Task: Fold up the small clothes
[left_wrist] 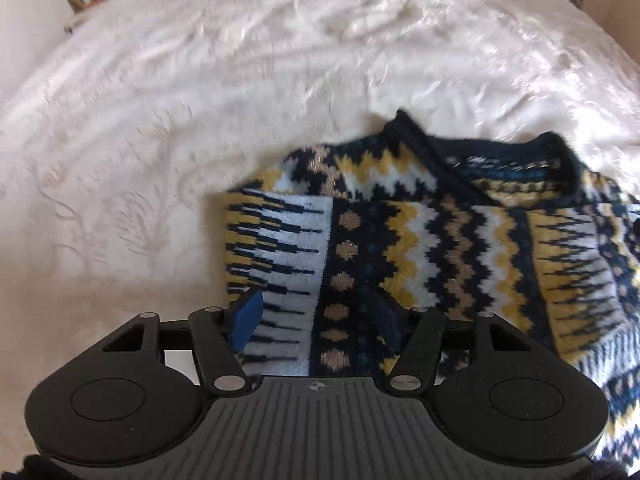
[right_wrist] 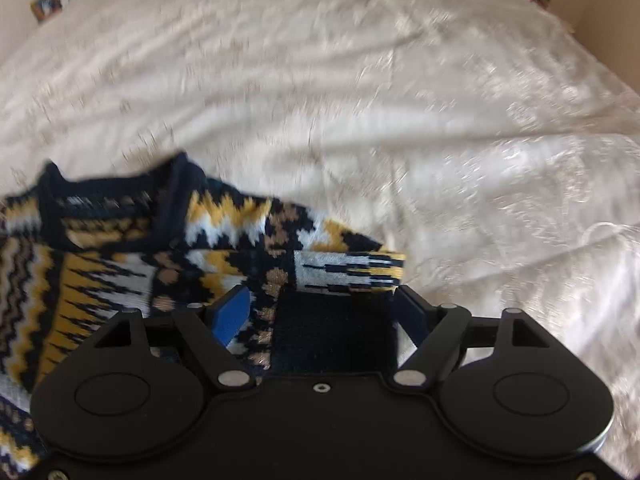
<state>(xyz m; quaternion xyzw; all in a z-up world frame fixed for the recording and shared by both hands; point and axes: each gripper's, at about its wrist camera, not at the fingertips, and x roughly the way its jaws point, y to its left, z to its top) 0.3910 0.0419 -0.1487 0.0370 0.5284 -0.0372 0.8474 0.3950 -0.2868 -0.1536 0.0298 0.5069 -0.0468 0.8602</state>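
Both hand-held grippers pointed steeply down over a patterned knit sweater (left_wrist: 420,240) lying on a white bedspread (left_wrist: 200,80). Left hand-held gripper (left_wrist: 316,320) stood with its jaws well apart, knit showing between the blue pads (left_wrist: 248,316) but not pinched by them. Right hand-held gripper (right_wrist: 320,312) was spread wide too, a dark ribbed cuff lying loose between its jaws, gripped by nothing. A sleeve seemed folded inward across the body on each side, so the step in hand looked like letting go and smoothing; it would go best by lifting straight off the cloth without dragging the loose folds, then taking the hem squarely. Beyond the pads, the sweater showed navy, mustard, white and tan zigzag bands with a dark ribbed neckline (left_wrist: 500,152) at its far edge. Farther off the bedspread lay rumpled, with blurred clutter at the bed's far corners.
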